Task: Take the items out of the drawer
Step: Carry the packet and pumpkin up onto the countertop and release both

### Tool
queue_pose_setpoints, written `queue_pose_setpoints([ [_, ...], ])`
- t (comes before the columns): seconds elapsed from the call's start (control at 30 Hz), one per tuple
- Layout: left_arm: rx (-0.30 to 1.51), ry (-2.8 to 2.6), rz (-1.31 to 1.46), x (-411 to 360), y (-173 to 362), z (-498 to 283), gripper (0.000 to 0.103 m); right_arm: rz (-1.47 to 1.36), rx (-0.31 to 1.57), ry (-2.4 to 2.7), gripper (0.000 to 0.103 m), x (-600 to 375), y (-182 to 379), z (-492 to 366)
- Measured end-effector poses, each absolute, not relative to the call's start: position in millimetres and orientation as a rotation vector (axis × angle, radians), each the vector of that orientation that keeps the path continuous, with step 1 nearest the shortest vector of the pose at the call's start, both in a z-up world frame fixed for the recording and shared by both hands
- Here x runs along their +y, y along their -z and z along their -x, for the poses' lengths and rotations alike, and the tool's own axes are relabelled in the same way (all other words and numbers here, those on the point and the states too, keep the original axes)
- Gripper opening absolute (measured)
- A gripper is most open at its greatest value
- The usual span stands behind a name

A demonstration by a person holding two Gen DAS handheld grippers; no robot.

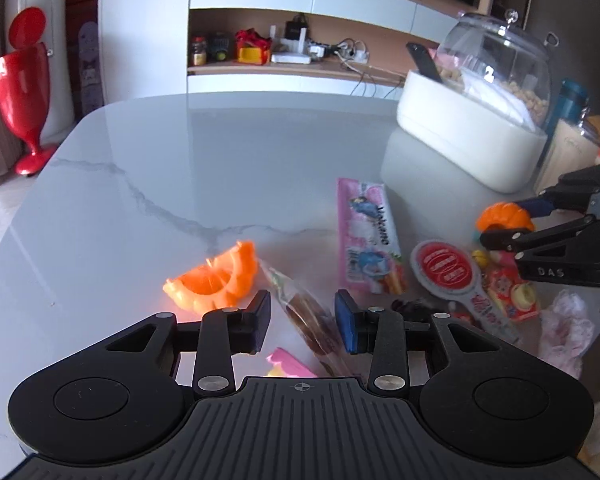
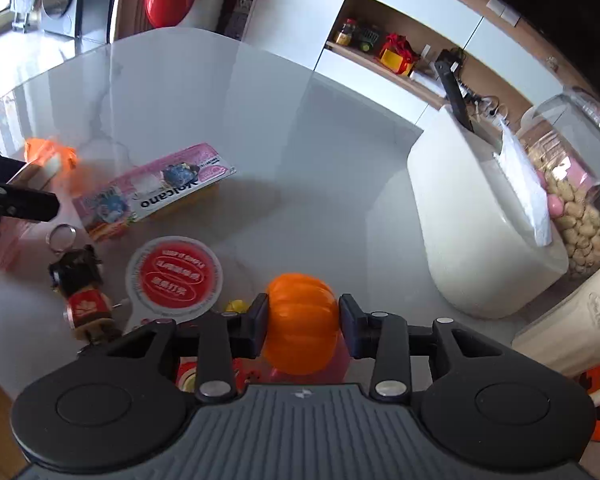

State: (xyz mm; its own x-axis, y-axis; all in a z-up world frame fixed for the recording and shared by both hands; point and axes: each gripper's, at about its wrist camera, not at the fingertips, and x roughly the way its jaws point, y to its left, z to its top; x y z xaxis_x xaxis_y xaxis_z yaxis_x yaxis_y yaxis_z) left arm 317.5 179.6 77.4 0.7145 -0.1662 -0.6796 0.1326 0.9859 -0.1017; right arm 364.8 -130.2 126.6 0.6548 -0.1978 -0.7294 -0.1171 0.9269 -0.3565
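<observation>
My left gripper [image 1: 303,322] hangs over the marble table [image 1: 180,168], shut on a clear-wrapped brown snack packet [image 1: 305,316] that runs slantwise between its pads. In the right wrist view, my right gripper [image 2: 303,322] is shut on a small orange toy pumpkin [image 2: 300,316], held above the table. From the left wrist view, the right gripper [image 1: 504,222] shows at the right edge with the pumpkin [image 1: 500,214] in it. The left gripper [image 2: 40,184] pokes in at the left edge of the right wrist view. No drawer is in view.
On the table lie an orange pumpkin half [image 1: 216,280], a pink Volcano packet [image 1: 370,236], a round red-faced paddle tag [image 1: 444,268], a red snack pack [image 1: 512,292] and a doll keychain [image 2: 84,292]. A white tub with a clear dome [image 1: 468,136] stands at the right.
</observation>
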Motion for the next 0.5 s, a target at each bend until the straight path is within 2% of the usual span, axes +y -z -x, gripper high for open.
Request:
queue_pose_setpoints([
  [0.07, 0.762, 0.164, 0.041, 182.0, -72.0, -318.2, 0.045, 0.401, 0.871, 0.041, 0.04, -125.1, -118.6, -372.3],
  [0.23, 0.668, 0.178, 0.122, 193.3, -92.3, -313.5, 0.042, 0.438, 0.876, 0.048, 0.044, -116.2, -116.5, -378.4],
  [0.4, 0.618, 0.155, 0.163, 205.1, -105.6, -299.8, 0.042, 0.379, 0.814, 0.054, 0.052, -125.0, -141.1, -359.8],
  [0.5, 0.568, 0.134, 0.123, 209.5, -111.8, -278.2, 0.042, 0.319, 0.789, 0.069, 0.053, -139.5, -156.9, -343.7],
])
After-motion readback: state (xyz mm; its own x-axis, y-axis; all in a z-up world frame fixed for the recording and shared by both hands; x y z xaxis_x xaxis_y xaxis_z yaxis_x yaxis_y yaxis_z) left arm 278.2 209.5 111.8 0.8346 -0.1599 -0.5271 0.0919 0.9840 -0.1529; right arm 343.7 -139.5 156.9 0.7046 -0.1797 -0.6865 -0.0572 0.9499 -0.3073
